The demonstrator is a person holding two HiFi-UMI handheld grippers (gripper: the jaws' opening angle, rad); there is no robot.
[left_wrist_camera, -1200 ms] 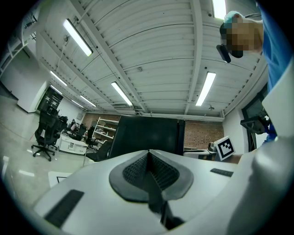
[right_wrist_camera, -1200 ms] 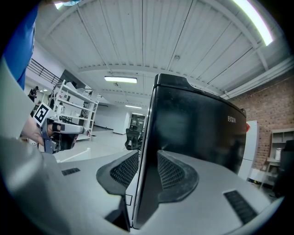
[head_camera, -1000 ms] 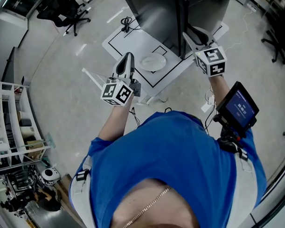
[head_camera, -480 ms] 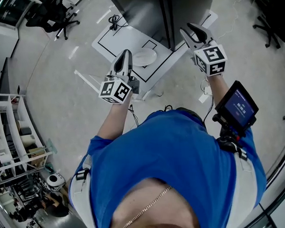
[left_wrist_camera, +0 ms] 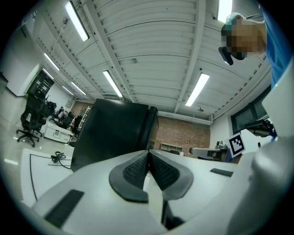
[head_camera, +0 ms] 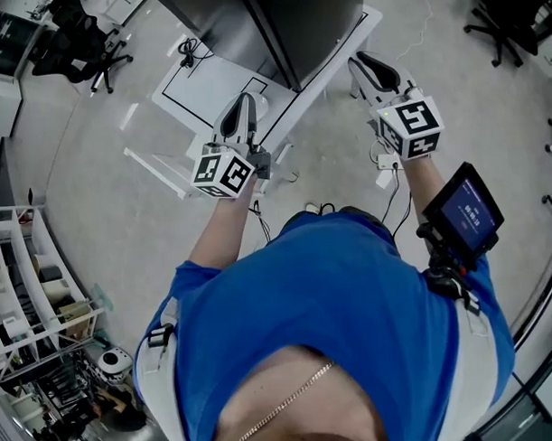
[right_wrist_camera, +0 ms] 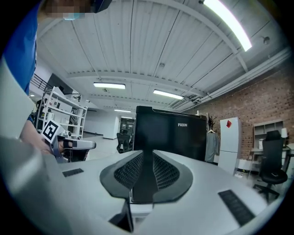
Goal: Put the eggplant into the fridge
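Observation:
No eggplant shows in any view. The black fridge (head_camera: pixel 278 25) stands shut in front of me and fills the middle of both gripper views (left_wrist_camera: pixel 115 133) (right_wrist_camera: pixel 170 133). My left gripper (head_camera: pixel 243 103) is held level toward it, its jaws shut with nothing between them (left_wrist_camera: pixel 148 153). My right gripper (head_camera: pixel 368 63) points at the fridge's right side. Its jaws have just been closing and stand a little apart, open, with nothing between them (right_wrist_camera: pixel 143 156).
A low white platform with black outlines (head_camera: pixel 203 82) lies at the fridge's foot, with a cable (head_camera: pixel 193 51) on it. Office chairs (head_camera: pixel 80 41) (head_camera: pixel 513 26) stand at both sides and a shelf rack (head_camera: pixel 25 287) at the left. A small screen (head_camera: pixel 465 208) rides on the right forearm.
Both grippers have moved forward toward the fridge, which now sits closer. The white plate by the fridge no longer shows. The right gripper's jaws stand narrower than before.

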